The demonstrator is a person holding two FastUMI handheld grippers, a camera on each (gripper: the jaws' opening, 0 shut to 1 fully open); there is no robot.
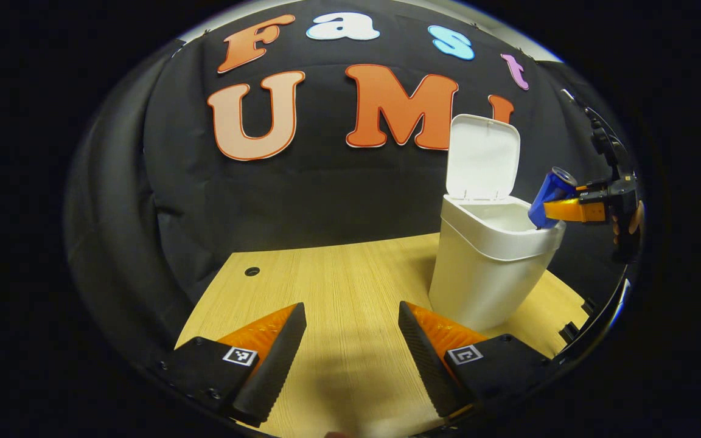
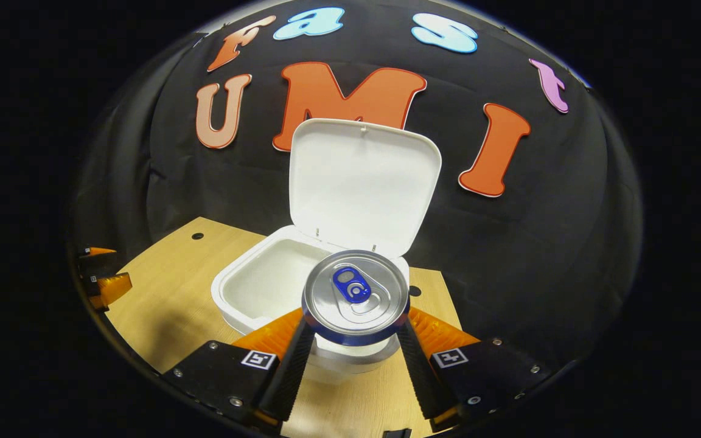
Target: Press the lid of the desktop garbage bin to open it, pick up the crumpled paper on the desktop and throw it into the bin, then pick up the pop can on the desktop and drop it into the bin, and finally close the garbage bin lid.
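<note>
Right gripper view puts the right gripper (image 2: 355, 340) at six o'clock, its two fingers (image 2: 289, 371) closed against opposite sides of the pop can (image 2: 355, 298). The can faces the camera top-first, with its silver lid and blue pull tab in plain sight. It hangs over the near rim of the garbage bin (image 2: 253, 286), which sits just beyond, toward twelve o'clock. The bin's lid (image 2: 364, 182) stands upright on its far hinge, so the white mouth lies open; what is inside cannot be told. Wooden desktop (image 2: 162, 292) spreads around the bin, with a small dark hole at ten o'clock and another just past the can at three o'clock. At the nine o'clock edge the tips of the left gripper (image 2: 104, 274) show.

Left gripper view has the left gripper (image 1: 350, 347) at six o'clock with its fingers (image 1: 277, 359) spread wide and nothing between them, low over bare desktop (image 1: 338, 280). At about two o'clock from them stands the garbage bin (image 1: 484, 274), a white tapered tub near the desk's right edge, its lid (image 1: 483, 157) raised upright behind the opening. At three o'clock the right gripper (image 1: 560, 210) reaches in from the side, clamping the blue pop can (image 1: 550, 196), which is tilted with its lower end just over the bin's right rim. A hand (image 1: 627, 222) holds that gripper at the far edge. One small dark hole marks the desktop at ten o'clock.
</note>
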